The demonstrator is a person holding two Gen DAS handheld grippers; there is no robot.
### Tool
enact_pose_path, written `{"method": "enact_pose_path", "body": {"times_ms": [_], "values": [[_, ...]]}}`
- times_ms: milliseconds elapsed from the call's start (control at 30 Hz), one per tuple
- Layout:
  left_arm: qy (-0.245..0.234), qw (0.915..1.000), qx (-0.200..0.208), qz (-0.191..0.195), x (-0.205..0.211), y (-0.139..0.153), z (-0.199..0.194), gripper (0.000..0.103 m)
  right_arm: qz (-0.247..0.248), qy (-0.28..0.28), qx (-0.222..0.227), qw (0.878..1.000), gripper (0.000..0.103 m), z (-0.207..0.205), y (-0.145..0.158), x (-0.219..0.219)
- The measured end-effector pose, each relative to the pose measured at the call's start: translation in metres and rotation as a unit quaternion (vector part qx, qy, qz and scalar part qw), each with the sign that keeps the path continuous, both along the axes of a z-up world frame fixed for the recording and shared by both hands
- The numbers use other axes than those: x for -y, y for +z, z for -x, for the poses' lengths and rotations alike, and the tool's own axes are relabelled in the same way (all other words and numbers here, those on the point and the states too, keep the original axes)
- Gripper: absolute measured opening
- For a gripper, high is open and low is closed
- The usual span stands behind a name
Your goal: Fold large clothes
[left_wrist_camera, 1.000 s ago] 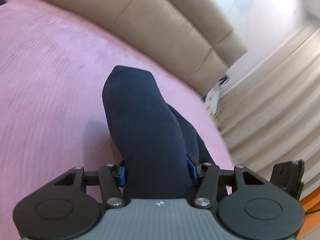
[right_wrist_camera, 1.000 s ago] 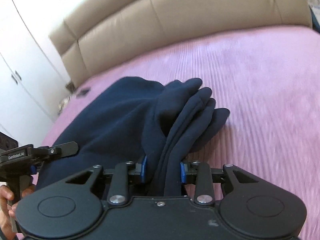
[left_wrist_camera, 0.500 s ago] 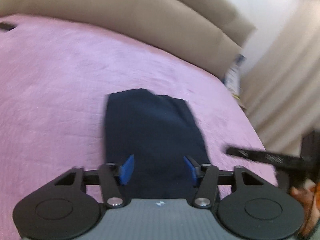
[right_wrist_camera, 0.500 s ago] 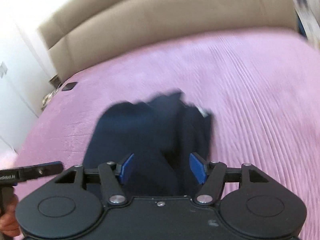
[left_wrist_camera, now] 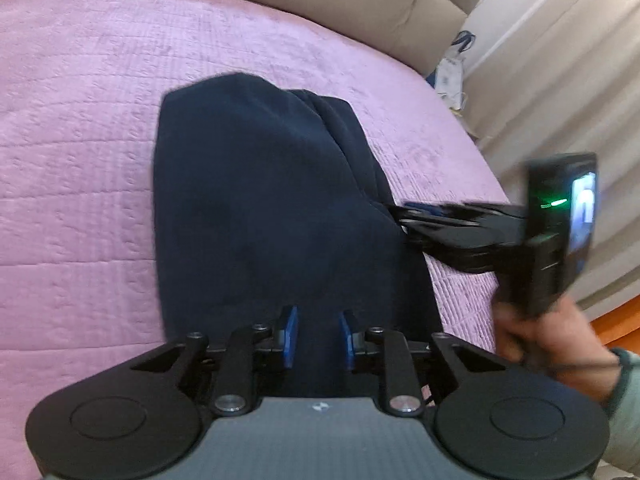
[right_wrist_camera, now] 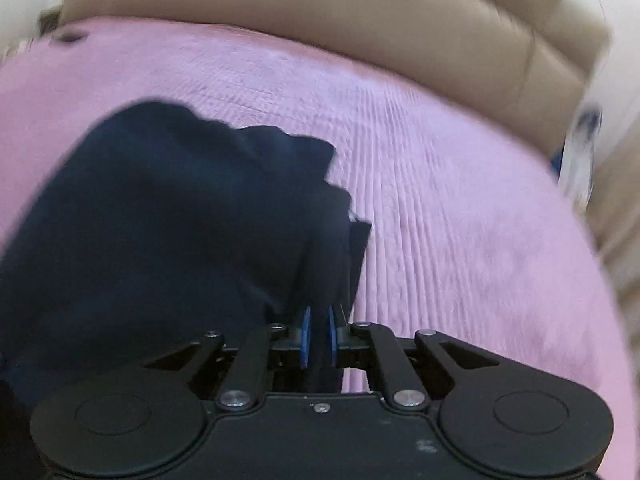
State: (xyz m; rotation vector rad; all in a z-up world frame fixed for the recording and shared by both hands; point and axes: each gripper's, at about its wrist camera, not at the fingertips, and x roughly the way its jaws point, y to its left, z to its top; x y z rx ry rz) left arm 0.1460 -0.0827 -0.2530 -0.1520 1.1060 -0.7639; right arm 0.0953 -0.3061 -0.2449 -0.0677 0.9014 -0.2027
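Wide bed (left_wrist_camera: 80, 128) covered with a pink quilted velvet bedspread (right_wrist_camera: 460, 220), ribbed in parallel stitched lines. Padded beige leather headboard (right_wrist_camera: 360, 28) along the far edge. Lying directly on the bedspread: a folded dark navy fabric garment (left_wrist_camera: 260, 208), layered, elongated, several fold edges stacked along its right side in the left wrist view. Same garment (right_wrist_camera: 168, 216) in the right wrist view, bunched into a rounded heap left of centre, loose edges on its right. Small dark object (right_wrist_camera: 72, 36) on the bedspread near the far left corner, too blurred to identify.
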Motion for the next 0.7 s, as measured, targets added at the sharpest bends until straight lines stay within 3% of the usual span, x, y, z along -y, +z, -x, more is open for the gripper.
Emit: {"method": "enact_pose_path", "body": {"times_ms": [33, 67, 100, 167, 233, 300, 433, 533, 600, 700], "values": [[0.004, 0.9999, 0.009, -0.004, -0.002, 0.009, 0.000, 0.025, -0.012, -0.003, 0.006, 1.000, 0.009, 0.007, 0.013, 0.003], [0.007, 0.9997, 0.024, -0.005, -0.004, 0.019, 0.002, 0.025, -0.011, -0.004, 0.015, 1.000, 0.022, 0.012, 0.026, 0.000], [0.009, 0.9991, 0.041, -0.007, -0.008, 0.031, 0.007, 0.026, -0.005, -0.006, 0.025, 1.000, 0.046, 0.019, 0.039, -0.002], [0.019, 0.9965, 0.079, -0.018, -0.012, 0.055, 0.017, 0.030, -0.015, -0.010, 0.048, 0.999, 0.061, 0.039, 0.067, -0.010], [0.031, 0.9912, 0.122, -0.040, -0.011, 0.081, 0.034, 0.031, -0.049, -0.005, 0.069, 0.996, 0.061, 0.059, 0.092, -0.019], [0.041, 0.9851, 0.160, -0.049, -0.010, 0.110, 0.055, 0.032, -0.070, -0.008, 0.083, 0.994, 0.070, 0.081, 0.117, -0.028], [0.072, 0.9792, 0.186, -0.038, -0.010, 0.160, 0.094, 0.039, -0.097, -0.025, 0.102, 0.990, 0.080, 0.123, 0.161, -0.046], [0.086, 0.9745, 0.202, -0.045, -0.007, 0.192, 0.122, 0.054, -0.091, -0.040, 0.087, 0.991, 0.082, 0.145, 0.185, -0.056], [0.094, 0.9697, 0.214, -0.071, 0.000, 0.208, 0.139, 0.076, -0.072, -0.059, 0.066, 0.993, 0.083, 0.147, 0.190, -0.061], [0.110, 0.9652, 0.212, -0.105, 0.007, 0.222, 0.158, 0.083, -0.046, -0.070, 0.028, 0.996, 0.083, 0.152, 0.187, -0.063]]}}
